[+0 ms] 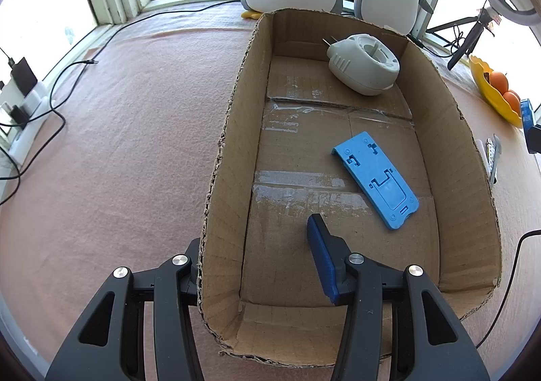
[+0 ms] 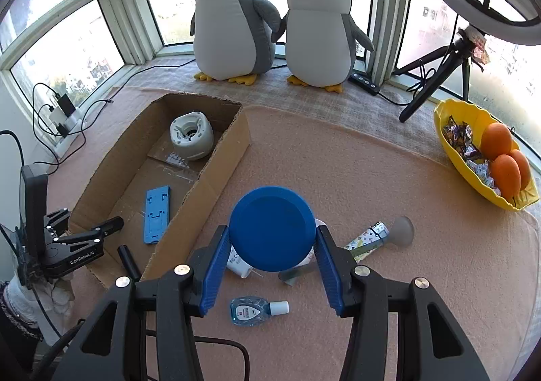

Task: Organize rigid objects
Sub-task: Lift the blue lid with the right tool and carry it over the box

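Pink felt by the window holds my cardboard box (image 2: 216, 157) with 2 items inside, my left gripper (image 1: 257, 259) clamped on its near wall, my right gripper (image 2: 270, 245) clamped on a blue disc (image 2: 272, 228), several pieces left outside.

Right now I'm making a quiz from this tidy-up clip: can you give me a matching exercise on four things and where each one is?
Things:
1. blue disc
2. blue plastic plate
3. oranges
4. small clear bottle

Places:
A. in the yellow bowl
B. lying on the pink cloth, outside the box
C. between the fingers of the right hand-held gripper
D. flat on the floor of the cardboard box

Pairs: 1-C, 2-D, 3-A, 4-B
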The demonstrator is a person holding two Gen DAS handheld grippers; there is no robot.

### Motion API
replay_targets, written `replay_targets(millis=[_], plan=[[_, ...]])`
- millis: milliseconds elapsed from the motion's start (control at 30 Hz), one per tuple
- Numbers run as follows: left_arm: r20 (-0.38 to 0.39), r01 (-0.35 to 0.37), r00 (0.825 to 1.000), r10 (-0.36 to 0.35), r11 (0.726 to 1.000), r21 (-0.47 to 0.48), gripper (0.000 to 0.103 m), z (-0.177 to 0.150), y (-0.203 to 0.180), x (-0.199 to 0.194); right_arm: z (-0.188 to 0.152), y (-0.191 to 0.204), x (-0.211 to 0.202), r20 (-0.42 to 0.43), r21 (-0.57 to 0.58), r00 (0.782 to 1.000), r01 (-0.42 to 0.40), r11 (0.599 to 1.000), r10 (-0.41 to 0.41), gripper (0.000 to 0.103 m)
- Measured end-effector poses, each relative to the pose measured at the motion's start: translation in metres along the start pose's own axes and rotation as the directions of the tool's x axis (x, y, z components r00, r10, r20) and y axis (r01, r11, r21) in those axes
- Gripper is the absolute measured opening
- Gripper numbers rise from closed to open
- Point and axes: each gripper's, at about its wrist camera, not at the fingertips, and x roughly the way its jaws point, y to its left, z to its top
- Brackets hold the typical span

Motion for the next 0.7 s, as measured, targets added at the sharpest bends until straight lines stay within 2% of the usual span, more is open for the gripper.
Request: replay_targets(millis=[267,467,700], plan=[[0.001,0.000,1.000,0.000,1.000,0.000,0.050,0.000,0.000,0.000,0.005,0.060,0.018,-0.044,-0.089,0.991,-0.130,0.988,0.127,0.046],[0.001,0.000,1.000,0.000,1.000,0.000,0.050,0.000,0.000,0.000,-0.001,0.101,0.034,-0.081,-0.169,0.987,-0.149,0.974,0.137,0.046],[0.001,0.003,1.000,-0.003,1.000,-0.002,0.050,0.000,0.001,0.000,-0.006,0.124,0.047,-0.101,-0.224,0.988,-0.135,0.965,0.115,0.046]])
